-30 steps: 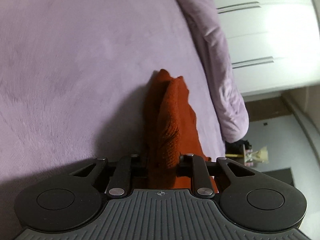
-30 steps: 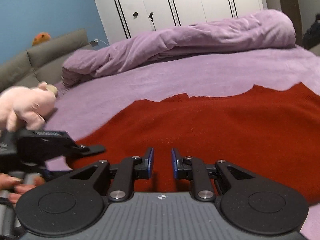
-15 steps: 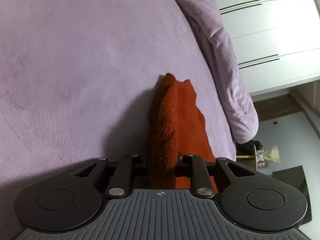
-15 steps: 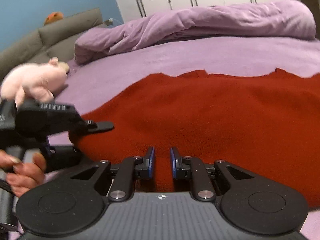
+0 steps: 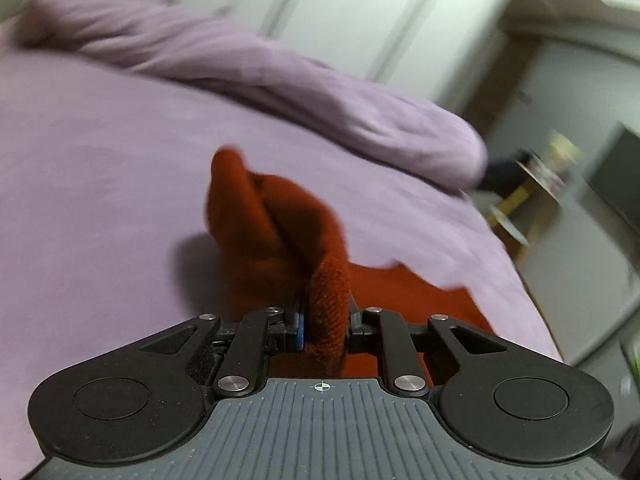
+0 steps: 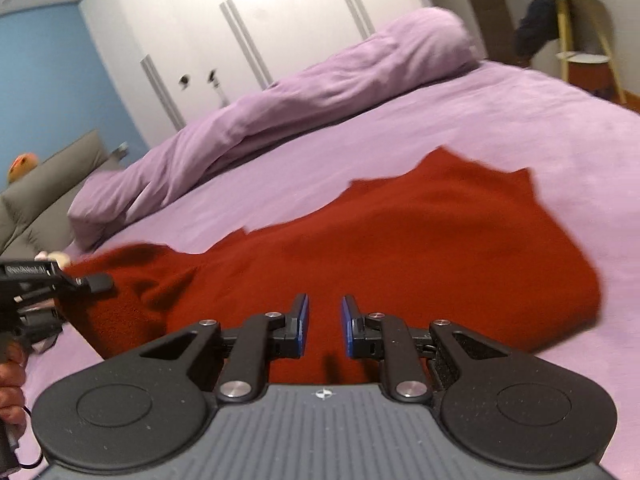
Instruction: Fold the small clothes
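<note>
A red knit garment [image 6: 420, 240] lies spread on the purple bed [image 6: 520, 120]. In the left wrist view my left gripper [image 5: 325, 320] has its jaws closing on a thick bunched fold of the garment [image 5: 280, 232], lifted off the sheet [image 5: 100, 160]. That gripper also shows at the left edge of the right wrist view [image 6: 94, 282], raising the garment's left corner. My right gripper [image 6: 324, 320] sits at the near hem. Its blue pads stand a narrow gap apart, red cloth fills the gap, and the hem runs under the gripper body.
A rolled purple duvet [image 6: 300, 92] lies along the far side of the bed before white wardrobe doors [image 6: 240, 20]. At far left are a grey sofa [image 6: 48, 184] and a person's hand [image 6: 10, 380]. A small wooden side table [image 6: 580, 32] stands at the right.
The left gripper has risen and rolled, and the bed now looks level in its view, with the fold still in its jaws. The right gripper has tilted and shifted; the garment's left corner is now raised.
</note>
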`<act>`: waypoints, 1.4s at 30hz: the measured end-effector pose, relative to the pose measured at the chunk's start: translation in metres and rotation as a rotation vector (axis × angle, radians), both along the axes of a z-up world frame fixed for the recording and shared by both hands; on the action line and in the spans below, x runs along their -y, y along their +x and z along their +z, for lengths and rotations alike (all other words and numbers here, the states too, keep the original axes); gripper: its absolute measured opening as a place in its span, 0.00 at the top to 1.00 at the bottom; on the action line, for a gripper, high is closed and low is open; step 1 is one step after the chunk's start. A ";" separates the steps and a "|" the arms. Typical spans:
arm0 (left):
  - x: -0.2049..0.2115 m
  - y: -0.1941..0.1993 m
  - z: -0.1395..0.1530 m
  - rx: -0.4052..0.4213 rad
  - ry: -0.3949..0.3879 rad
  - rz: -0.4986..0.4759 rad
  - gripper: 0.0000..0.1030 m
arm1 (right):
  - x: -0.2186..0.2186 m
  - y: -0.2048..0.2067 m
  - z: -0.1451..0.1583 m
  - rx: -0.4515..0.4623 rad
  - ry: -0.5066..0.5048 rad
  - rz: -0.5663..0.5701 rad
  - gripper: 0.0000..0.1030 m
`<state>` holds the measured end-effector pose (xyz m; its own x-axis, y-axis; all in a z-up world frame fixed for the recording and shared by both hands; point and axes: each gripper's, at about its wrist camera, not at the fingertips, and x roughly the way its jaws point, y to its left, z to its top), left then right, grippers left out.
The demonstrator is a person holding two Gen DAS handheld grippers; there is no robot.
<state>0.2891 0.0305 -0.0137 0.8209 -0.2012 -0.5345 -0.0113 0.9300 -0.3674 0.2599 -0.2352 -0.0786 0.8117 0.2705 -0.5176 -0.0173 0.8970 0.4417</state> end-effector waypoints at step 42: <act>-0.010 -0.021 -0.066 -0.203 0.083 0.037 0.35 | -0.046 0.071 0.002 -0.166 -0.080 0.293 0.42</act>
<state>0.2685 0.0408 -0.0792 0.7011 -0.1212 -0.7027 -0.1122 0.9544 -0.2766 0.3312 -0.1892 -0.0764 0.6084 0.4333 -0.6649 -0.2133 0.8962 0.3889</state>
